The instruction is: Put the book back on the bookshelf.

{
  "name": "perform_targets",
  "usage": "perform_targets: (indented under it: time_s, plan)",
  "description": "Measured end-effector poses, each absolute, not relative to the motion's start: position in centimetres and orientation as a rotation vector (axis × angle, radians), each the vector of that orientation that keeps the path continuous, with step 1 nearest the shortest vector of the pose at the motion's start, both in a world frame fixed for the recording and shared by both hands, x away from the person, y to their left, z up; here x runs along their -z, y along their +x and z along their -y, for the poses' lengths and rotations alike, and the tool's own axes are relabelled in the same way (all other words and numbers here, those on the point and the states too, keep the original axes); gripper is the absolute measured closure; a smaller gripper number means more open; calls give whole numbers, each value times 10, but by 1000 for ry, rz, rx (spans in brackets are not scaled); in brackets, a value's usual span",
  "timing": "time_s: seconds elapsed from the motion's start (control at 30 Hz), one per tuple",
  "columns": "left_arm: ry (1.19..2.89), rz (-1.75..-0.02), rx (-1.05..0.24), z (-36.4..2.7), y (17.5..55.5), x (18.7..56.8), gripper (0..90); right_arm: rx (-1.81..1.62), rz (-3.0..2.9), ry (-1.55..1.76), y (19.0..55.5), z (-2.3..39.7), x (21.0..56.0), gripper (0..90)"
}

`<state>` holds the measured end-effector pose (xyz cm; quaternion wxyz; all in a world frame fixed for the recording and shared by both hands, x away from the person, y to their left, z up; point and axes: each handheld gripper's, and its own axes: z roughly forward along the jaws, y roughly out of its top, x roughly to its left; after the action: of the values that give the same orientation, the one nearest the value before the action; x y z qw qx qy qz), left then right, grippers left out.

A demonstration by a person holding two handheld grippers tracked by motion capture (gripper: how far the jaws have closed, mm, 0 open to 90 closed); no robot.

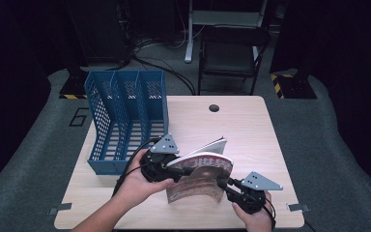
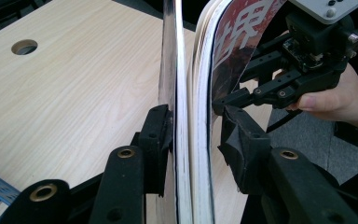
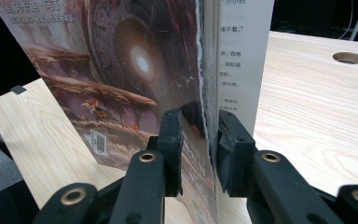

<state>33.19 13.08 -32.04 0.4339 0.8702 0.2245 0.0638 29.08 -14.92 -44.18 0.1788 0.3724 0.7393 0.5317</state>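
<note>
A paperback book (image 1: 200,176) with a reddish-brown illustrated cover stands on edge near the table's front, bowed, with some pages fanned toward the back. My left gripper (image 1: 182,170) holds its left side; in the left gripper view the book (image 2: 193,93) runs between the black pads (image 2: 158,135) of my left gripper (image 2: 196,137). My right gripper (image 1: 223,183) holds the right edge. In the right gripper view the cover (image 3: 121,70) and a printed page (image 3: 240,56) rise from between the jaws of my right gripper (image 3: 203,140). The left gripper view also catches the right gripper (image 2: 228,100) pinching the cover.
A blue three-slot file holder (image 1: 125,121) stands on the table's left side, open toward the front. The light wood table (image 1: 251,130) has a cable hole (image 1: 214,108) near its far edge. A dark chair (image 1: 232,53) stands behind the table.
</note>
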Motion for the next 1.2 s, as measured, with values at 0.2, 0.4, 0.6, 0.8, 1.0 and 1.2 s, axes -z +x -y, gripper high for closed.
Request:
perform_targets:
  time_s: [0.2, 0.4, 0.6, 0.8, 1.0, 1.2]
  plan:
    - [2193, -553, -173, -128, 333, 318, 668, -1508, -2088, 1047, 292, 149, 442, 733]
    - [2216, -540, -183, -127, 334, 316, 714, -1516, -2083, 1052, 293, 149, 442, 733]
    - [2225, -545, -190, -125, 335, 315, 743, -1518, -2080, 1050, 294, 149, 442, 734]
    - [2255, -541, -178, -122, 337, 315, 793, -1520, -2077, 1053, 295, 149, 442, 734]
    - [2286, -538, -193, -120, 336, 313, 820, -1525, -2081, 1054, 296, 150, 442, 734]
    - [2312, -523, -190, -119, 336, 311, 830, -1524, -2077, 1052, 297, 150, 442, 726]
